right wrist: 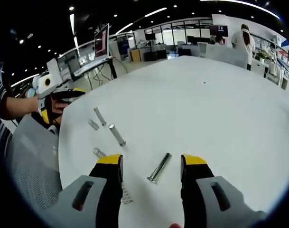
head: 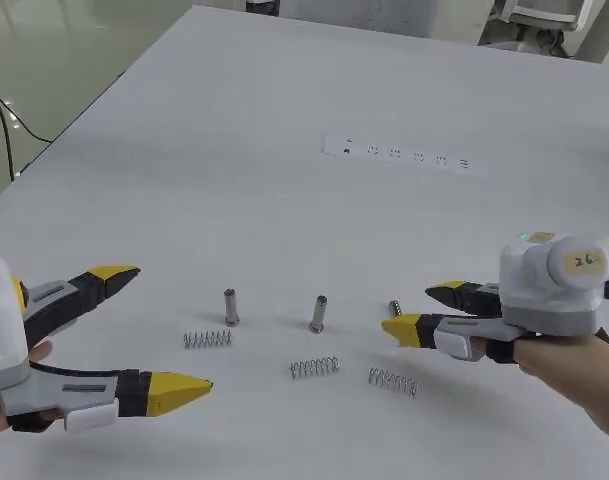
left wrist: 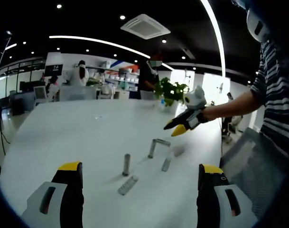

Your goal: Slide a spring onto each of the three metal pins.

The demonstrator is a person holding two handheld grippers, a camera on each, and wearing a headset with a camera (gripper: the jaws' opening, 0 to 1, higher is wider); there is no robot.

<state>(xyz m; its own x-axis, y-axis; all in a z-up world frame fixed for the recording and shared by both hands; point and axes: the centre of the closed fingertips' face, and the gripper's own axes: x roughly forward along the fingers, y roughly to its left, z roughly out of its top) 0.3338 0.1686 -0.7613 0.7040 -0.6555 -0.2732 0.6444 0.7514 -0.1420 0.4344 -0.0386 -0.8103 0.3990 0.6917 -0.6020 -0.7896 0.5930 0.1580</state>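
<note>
White table [head: 284,210] with a flush socket strip [head: 404,155] — black cable [head: 6,118] on the floor beside it

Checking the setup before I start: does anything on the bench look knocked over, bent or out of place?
Nothing stands out. The left pin, middle pin and right pin stand upright, with the left spring, middle spring and right spring lying near them on the table.
</note>
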